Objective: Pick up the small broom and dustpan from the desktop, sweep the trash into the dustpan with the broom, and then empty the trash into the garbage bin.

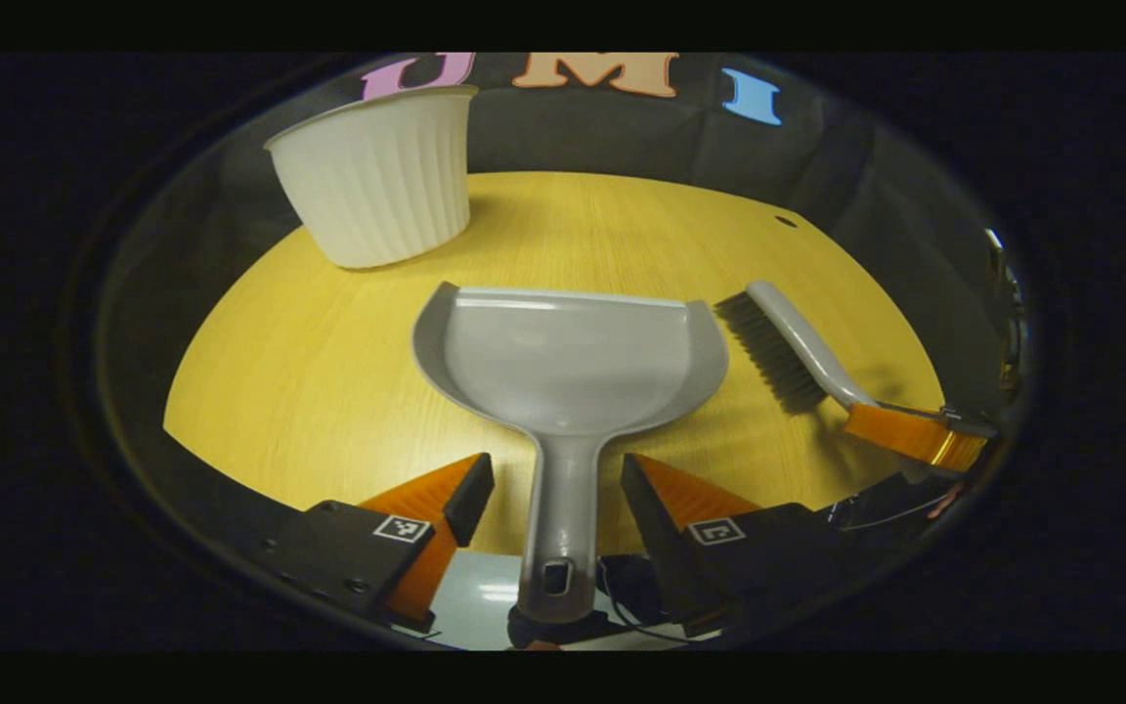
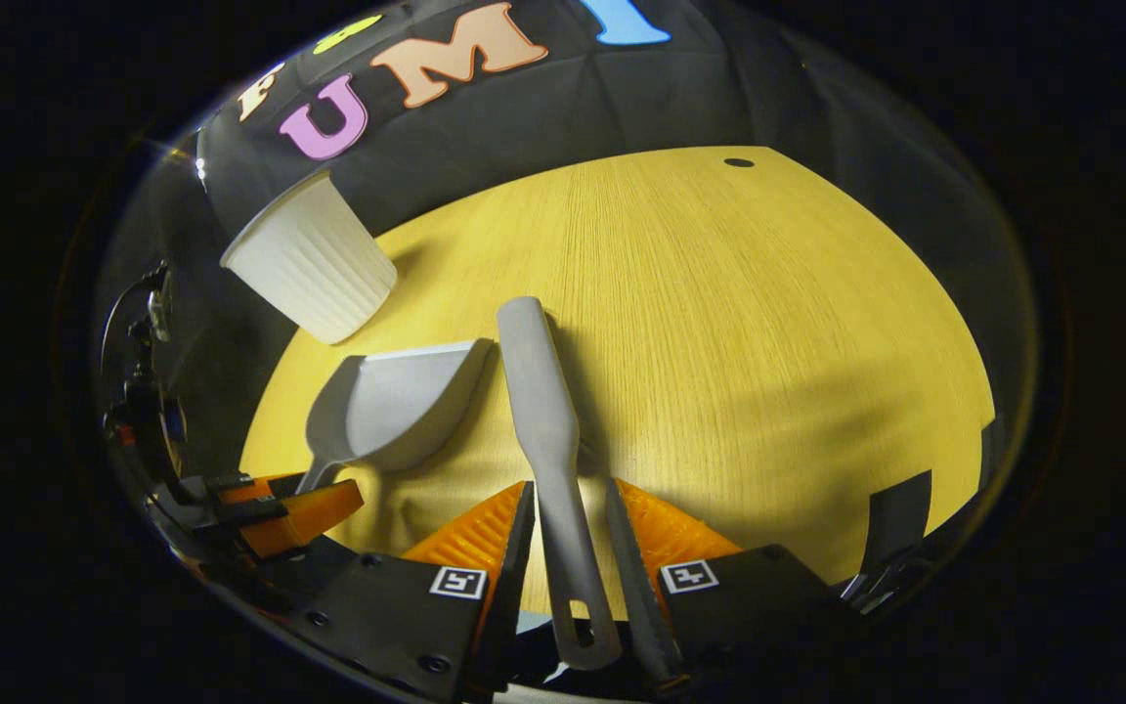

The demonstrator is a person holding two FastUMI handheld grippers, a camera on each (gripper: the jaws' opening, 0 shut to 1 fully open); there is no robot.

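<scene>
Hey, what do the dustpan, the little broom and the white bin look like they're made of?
Dustpan: likely molded gray plastic, smooth, with a soft sheen on its pan.
Broom: similar gray plastic handle with dark bristles, probably synthetic.
Bin: white and ribbed with a matte look, probably thin plastic, though paper can't be ruled out.

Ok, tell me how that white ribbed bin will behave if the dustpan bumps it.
The white ribbed plastic bin looks thin-walled and apparently empty, so probably light and easy to shove across the smooth yellow wooden desktop. It tapers to a narrower base, so a knock from the grey plastic dustpan near its rim might tip it.
</scene>
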